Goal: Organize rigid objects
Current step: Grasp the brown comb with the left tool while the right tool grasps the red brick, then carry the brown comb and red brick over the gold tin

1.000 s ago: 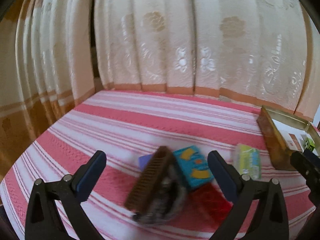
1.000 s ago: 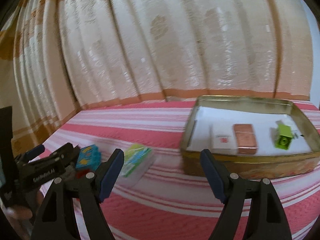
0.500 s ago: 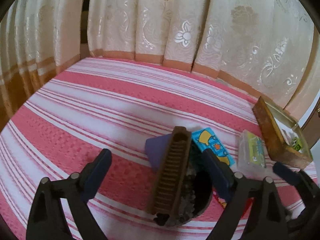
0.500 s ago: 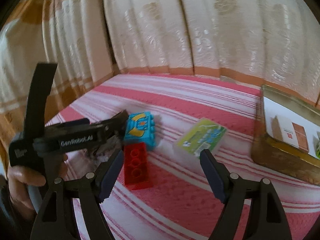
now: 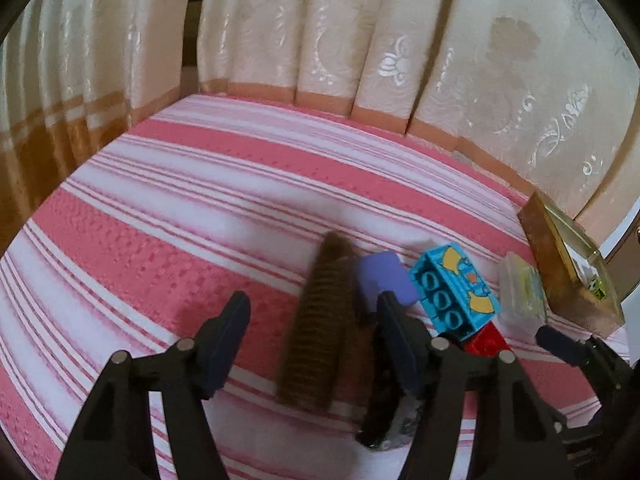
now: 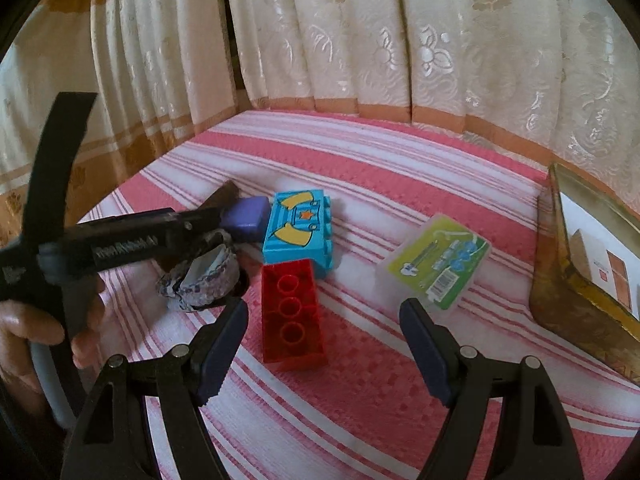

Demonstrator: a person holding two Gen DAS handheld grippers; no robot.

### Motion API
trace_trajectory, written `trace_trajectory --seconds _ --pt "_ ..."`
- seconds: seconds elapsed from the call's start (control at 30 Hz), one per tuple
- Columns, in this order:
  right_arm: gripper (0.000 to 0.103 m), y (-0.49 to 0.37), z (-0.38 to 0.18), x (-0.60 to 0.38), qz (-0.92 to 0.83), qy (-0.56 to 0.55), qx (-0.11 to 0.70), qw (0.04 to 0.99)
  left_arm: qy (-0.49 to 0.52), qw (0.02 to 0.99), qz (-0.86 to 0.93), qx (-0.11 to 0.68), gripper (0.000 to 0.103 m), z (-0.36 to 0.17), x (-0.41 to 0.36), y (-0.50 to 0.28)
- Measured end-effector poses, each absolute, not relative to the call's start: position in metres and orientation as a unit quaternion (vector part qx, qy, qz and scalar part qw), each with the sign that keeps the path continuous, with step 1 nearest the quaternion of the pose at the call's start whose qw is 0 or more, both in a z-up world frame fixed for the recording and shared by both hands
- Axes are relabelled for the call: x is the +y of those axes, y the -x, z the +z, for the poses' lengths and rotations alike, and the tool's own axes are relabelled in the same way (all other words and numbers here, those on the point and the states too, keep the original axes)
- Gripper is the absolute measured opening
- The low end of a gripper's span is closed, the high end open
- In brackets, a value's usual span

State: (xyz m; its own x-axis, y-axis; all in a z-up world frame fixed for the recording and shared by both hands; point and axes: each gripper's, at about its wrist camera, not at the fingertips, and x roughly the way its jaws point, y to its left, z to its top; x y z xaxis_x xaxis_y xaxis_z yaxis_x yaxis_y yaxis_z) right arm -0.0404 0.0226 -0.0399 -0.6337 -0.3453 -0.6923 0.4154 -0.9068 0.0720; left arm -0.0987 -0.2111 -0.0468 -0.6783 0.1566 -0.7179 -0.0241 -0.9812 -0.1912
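A brown ridged comb (image 5: 320, 328), blurred, stands on edge between the fingers of my left gripper (image 5: 312, 338). The jaws are closing and the pads do not press on it. A patterned ring (image 5: 394, 420) lies under the right finger. Beside them sit a purple block (image 5: 382, 278), a blue brick (image 5: 456, 292) and a red brick (image 5: 486, 340). My right gripper (image 6: 324, 344) is open above the red brick (image 6: 290, 312), which lies nearer its left finger, untouched. The blue brick (image 6: 298, 230) is just beyond. The left gripper (image 6: 200, 220), held by a hand (image 6: 24, 328), reaches in from the left.
A clear case with a green label (image 6: 438, 262) lies on the pink striped cloth (image 6: 400, 168). At the right edge stands an open gold tin (image 6: 560, 280) with small items inside. Cream curtains hang close behind the surface.
The left gripper's jaws narrowed as it moved forward and down around the comb. The right gripper swung left from the tin to the red brick.
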Motion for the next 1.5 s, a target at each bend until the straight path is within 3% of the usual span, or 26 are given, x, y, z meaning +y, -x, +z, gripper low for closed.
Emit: trace_trajectory --seconds 0.27,0.43,0.5,0.53,0.57,0.6,0.63,0.67,0.93,1.2,1.5 --pt "0.079 0.05 -0.05 0.015 -0.887 -0.407 0.045 0.213 0.417 0.019 0.908 -0.033 0.069 -0.051 -0.202 0.111" --pt "0.068 0.054 -0.052 0.012 -0.884 -0.414 0.047 0.211 0.42 0.024 0.904 -0.072 0.069 -0.053 -0.215 0.112" --pt "0.058 0.053 -0.053 0.008 -0.885 -0.414 0.061 0.206 0.423 0.013 0.904 -0.056 0.063 -0.053 -0.211 0.113" --pt "0.052 0.052 -0.053 0.006 -0.885 -0.412 0.069 0.205 0.424 0.002 0.904 -0.047 0.053 -0.053 -0.209 0.113" --pt "0.036 0.05 -0.052 0.004 -0.885 -0.41 0.074 0.207 0.424 -0.002 0.905 -0.043 0.039 -0.053 -0.208 0.113" --pt "0.034 0.049 -0.052 0.003 -0.885 -0.408 0.075 0.211 0.422 0.001 0.905 -0.044 0.034 -0.052 -0.209 0.112" --pt "0.034 0.049 -0.052 0.003 -0.884 -0.408 0.074 0.215 0.422 0.001 0.905 -0.048 0.026 -0.052 -0.21 0.112" --pt "0.034 0.05 -0.052 0.005 -0.884 -0.408 0.069 0.219 0.421 0.002 0.905 -0.054 0.024 -0.052 -0.213 0.112" --pt "0.034 0.045 -0.04 0.024 -0.889 -0.37 0.004 0.271 0.386 -0.03 0.918 -0.088 0.024 -0.043 -0.226 0.098" --pt "0.034 0.036 -0.018 0.042 -0.92 -0.3 -0.021 0.251 0.288 -0.052 0.952 -0.091 0.024 -0.018 -0.206 0.071" --pt "0.034 0.039 -0.014 0.057 -0.938 -0.284 -0.009 0.201 0.267 -0.021 0.961 -0.071 0.024 -0.008 -0.162 0.065"
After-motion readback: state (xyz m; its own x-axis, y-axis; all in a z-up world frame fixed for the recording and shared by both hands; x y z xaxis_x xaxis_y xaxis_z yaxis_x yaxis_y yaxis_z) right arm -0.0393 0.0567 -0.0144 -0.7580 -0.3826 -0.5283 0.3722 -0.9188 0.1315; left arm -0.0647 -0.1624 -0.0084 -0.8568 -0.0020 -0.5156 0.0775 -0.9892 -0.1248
